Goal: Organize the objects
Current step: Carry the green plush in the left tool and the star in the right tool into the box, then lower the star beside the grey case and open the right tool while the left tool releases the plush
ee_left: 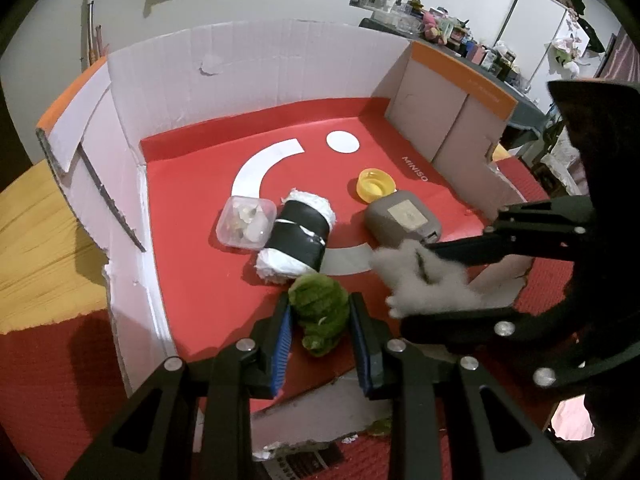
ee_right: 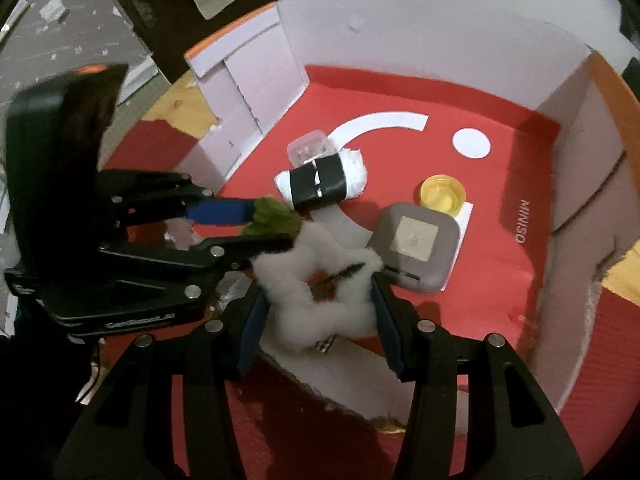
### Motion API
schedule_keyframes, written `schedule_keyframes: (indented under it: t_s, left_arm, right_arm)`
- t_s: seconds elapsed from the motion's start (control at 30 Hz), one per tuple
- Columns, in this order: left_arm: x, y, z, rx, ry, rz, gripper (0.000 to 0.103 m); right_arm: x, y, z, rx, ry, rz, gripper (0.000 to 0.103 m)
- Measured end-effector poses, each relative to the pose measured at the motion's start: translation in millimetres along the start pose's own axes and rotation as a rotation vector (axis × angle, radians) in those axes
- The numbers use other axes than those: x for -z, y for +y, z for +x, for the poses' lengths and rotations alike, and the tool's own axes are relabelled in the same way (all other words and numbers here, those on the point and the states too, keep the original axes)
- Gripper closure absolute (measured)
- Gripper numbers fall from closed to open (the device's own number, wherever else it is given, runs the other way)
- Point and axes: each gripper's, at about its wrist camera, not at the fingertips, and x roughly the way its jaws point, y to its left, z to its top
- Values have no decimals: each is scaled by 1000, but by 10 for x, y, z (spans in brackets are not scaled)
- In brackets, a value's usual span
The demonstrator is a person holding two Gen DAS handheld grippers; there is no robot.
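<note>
My left gripper [ee_left: 320, 304] is shut on a green plush toy [ee_left: 318, 316], which hangs just above the red floor of an open cardboard box [ee_left: 256, 64] at its near edge. Right beside it, my right gripper [ee_right: 316, 288] is shut on a white fluffy star-shaped ring [ee_right: 292, 320], with a dark clip across its hole. In the right wrist view the left gripper [ee_right: 272, 226] reaches in from the left with the green toy [ee_right: 274, 214]. In the left wrist view the right gripper [ee_left: 424, 284] comes in from the right with the fluffy star [ee_left: 440, 296].
On the box floor lie a small clear plastic tub [ee_left: 246, 222], a white roll with a black band [ee_left: 298, 236], a yellow cap [ee_left: 376, 185] and a grey rounded case [ee_left: 404, 220]. White walls enclose three sides; the near wall is torn low. A cluttered shelf [ee_left: 460, 36] stands behind.
</note>
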Motion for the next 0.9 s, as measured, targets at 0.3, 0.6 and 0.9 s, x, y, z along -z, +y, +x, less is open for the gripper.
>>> schedule_keyframes:
  t_s: [0.3, 0.6, 0.9]
  left_arm:
    - [11, 15, -6, -1, 3, -1, 74]
    - [-40, -47, 39, -100, -46, 0, 74]
    - [-63, 1, 116, -172, -88, -35, 74]
  right_arm:
    - [-83, -201, -12, 117, -42, 45, 55]
    - [-50, -186, 33, 329, -117, 3, 55]
    - [-7, -275, 83, 354, -130, 45, 57]
